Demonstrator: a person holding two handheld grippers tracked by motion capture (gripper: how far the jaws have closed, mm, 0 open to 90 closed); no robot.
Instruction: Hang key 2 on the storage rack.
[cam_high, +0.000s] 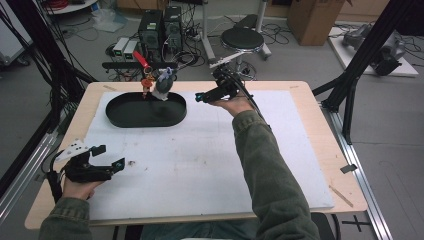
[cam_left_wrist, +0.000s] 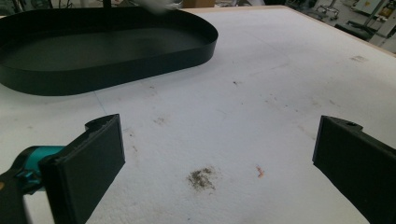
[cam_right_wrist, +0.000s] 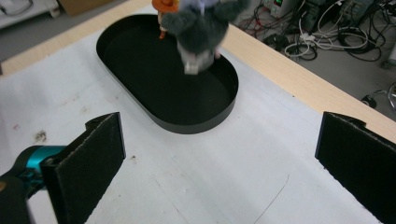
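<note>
Right gripper far centre, jaws spread wide, gripping nothing. Grey plush toy blurred above far edge of black oval tray, just left of that gripper. Left gripper near left, also wide open, empty.

Grey plush toy: motion-blurred, top cut by frame edge in right gripper view; a pale smear in left gripper view. Orange piece beside it: cropped, unidentifiable. Black tray: left end cut off.
</note>
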